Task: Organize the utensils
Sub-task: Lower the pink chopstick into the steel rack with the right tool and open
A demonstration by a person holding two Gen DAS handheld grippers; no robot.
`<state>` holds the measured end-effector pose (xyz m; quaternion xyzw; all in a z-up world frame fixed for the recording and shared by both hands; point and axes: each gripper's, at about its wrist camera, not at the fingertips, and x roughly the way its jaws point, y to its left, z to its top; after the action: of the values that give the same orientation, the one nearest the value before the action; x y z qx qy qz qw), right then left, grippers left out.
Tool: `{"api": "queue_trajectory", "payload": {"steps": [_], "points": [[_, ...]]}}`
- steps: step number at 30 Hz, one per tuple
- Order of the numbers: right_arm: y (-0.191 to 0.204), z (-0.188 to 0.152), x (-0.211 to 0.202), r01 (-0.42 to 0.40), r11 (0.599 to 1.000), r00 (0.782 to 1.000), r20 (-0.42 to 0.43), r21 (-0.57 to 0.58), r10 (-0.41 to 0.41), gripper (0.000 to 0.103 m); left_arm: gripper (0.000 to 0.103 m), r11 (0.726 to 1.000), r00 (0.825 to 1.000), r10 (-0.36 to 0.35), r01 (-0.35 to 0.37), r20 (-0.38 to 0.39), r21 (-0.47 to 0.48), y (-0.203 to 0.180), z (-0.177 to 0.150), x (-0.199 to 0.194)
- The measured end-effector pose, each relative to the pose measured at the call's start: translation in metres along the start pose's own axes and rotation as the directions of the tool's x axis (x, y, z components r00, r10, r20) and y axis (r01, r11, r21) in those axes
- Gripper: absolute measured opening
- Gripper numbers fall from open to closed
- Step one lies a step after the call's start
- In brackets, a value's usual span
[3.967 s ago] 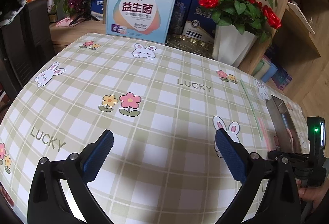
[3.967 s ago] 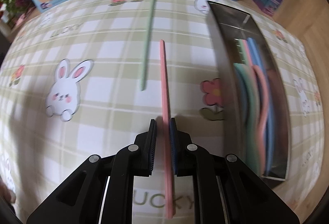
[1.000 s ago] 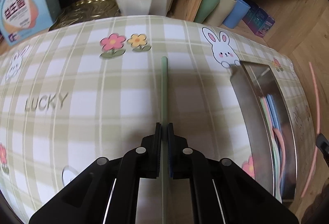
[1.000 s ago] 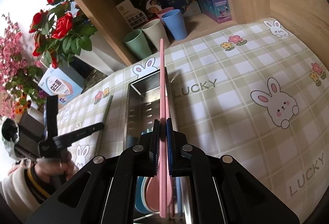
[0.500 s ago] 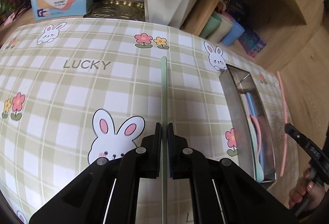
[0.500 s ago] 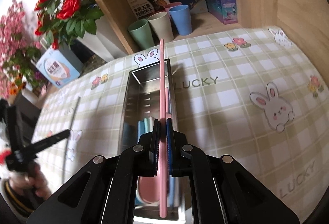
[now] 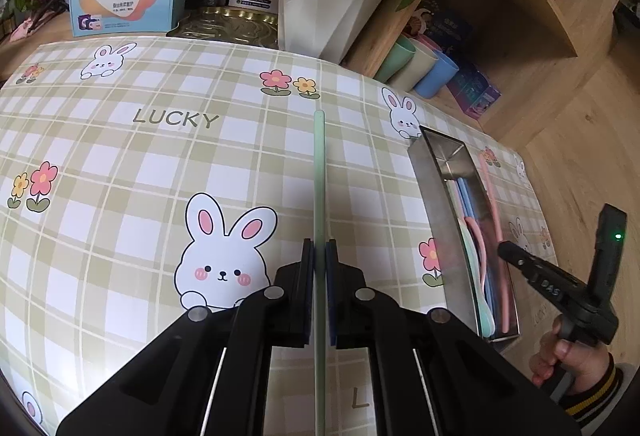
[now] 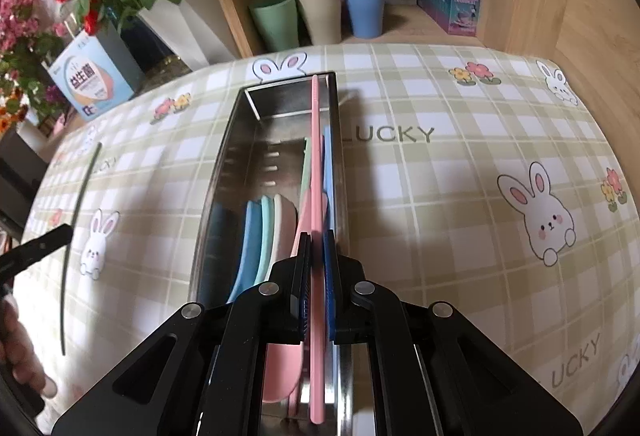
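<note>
My right gripper (image 8: 316,264), clenched on the pink chopstick (image 8: 316,172), has swung over the steel tray (image 8: 224,156) just beneath it; my left gripper (image 7: 319,268) has lifted the green chopstick (image 7: 319,172) off the tablecloth, tray off right, so both drops come next

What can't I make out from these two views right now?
- Green chopstick: near end runs off the bottom edge, left wrist view.
- Tray contents: near ends hidden behind the right gripper, right wrist view.
- Left gripper: blurred, cut by the frame edge there.
</note>
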<state>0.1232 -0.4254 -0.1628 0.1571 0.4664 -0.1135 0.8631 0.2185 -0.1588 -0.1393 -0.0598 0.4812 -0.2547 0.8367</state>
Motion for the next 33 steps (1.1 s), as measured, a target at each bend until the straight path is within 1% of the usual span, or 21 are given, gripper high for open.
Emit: {"api": "queue_trajectory", "payload": {"steps": [8, 12, 16, 23, 33], "points": [[0.002, -0.001, 0.005, 0.042, 0.999, 0.998, -0.041, -0.022, -0.043, 0.006, 0.006, 0.999, 0.999, -0.040, 0.040, -0.003, -0.005, -0.005, -0.003, -0.003], [0.003, -0.001, 0.007, 0.046, 0.999, 0.998, -0.047, -0.018, -0.047, 0.006, 0.006, 0.998, 0.999, -0.054, 0.054, -0.004, 0.006, -0.011, -0.006, -0.005], [0.006, 0.000, 0.009, 0.046, 0.999, 0.998, -0.053, -0.011, -0.047, 0.006, 0.006, 0.998, 0.998, -0.060, 0.060, -0.004, 0.011, -0.014, -0.007, -0.007], [0.012, 0.003, 0.013, 0.016, 1.000, 0.998, -0.061, 0.010, -0.015, 0.006, 0.006, 0.998, 0.998, -0.063, 0.063, 0.000, 0.014, -0.015, -0.008, -0.011], [0.004, 0.001, 0.008, 0.057, 0.998, 0.997, -0.062, 0.021, -0.056, 0.006, 0.006, 0.997, 0.997, -0.075, 0.075, -0.008, 0.012, -0.019, -0.009, -0.013]]}}
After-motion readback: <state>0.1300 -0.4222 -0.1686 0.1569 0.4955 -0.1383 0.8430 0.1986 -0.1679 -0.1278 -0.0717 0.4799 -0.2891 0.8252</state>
